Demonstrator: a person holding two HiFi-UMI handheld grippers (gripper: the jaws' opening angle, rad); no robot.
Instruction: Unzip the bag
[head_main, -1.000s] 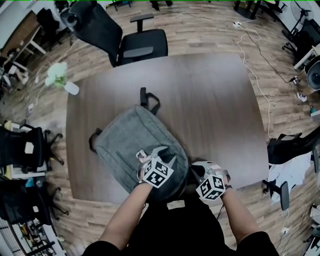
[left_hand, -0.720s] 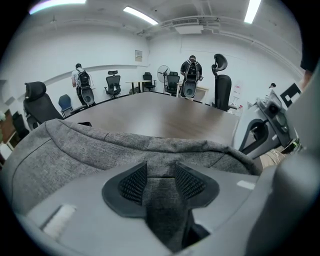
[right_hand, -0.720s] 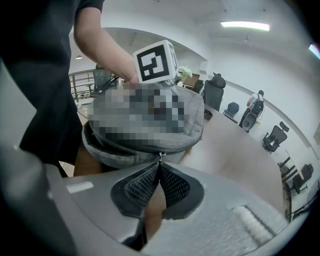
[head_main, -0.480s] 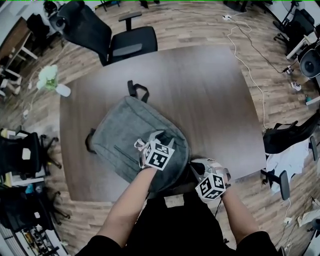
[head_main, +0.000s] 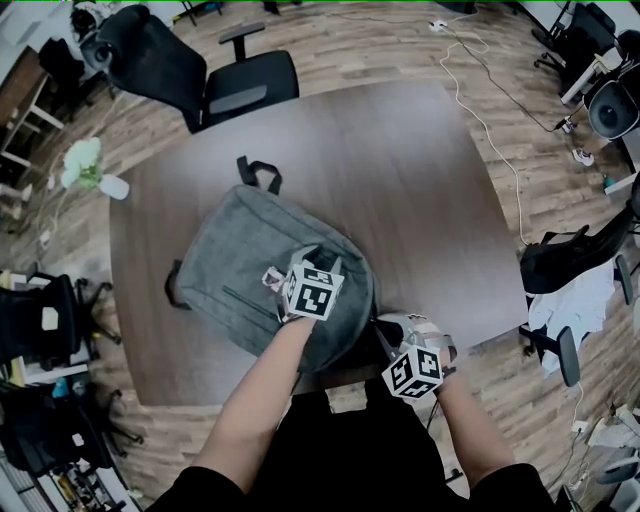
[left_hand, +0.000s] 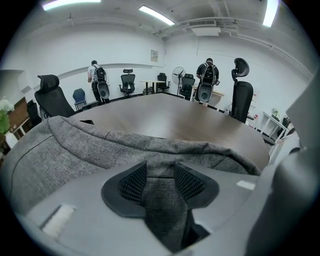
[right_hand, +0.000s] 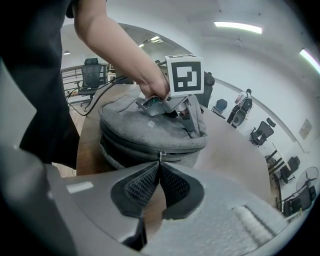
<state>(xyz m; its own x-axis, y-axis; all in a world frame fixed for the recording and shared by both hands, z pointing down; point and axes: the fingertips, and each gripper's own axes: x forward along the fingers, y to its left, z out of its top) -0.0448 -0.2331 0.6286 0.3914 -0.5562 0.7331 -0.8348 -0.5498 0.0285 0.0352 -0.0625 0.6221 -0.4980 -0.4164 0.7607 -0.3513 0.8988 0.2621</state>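
Note:
A grey backpack (head_main: 250, 260) lies flat on the brown table (head_main: 420, 200), its black top handle (head_main: 258, 172) pointing away from me. My left gripper (head_main: 305, 268) sits over the bag's near part and is shut on a raised fold of the grey fabric (left_hand: 160, 170), which shows between its ribbed pads (left_hand: 134, 182). My right gripper (head_main: 388, 335) is at the bag's near right corner by the table's front edge. Its jaws are shut on the small metal zipper pull (right_hand: 160, 155) on the bag's zip line (right_hand: 150, 145).
A black office chair (head_main: 215, 75) stands at the table's far side. A white vase with flowers (head_main: 92, 170) is near the far left corner. Cables (head_main: 480, 110) trail over the wooden floor to the right. More chairs (head_main: 45, 315) crowd the left.
My left gripper has moved further in over the bag while keeping its pinch on the fabric. The right gripper stays at the bag's near right corner. The head view has shifted.

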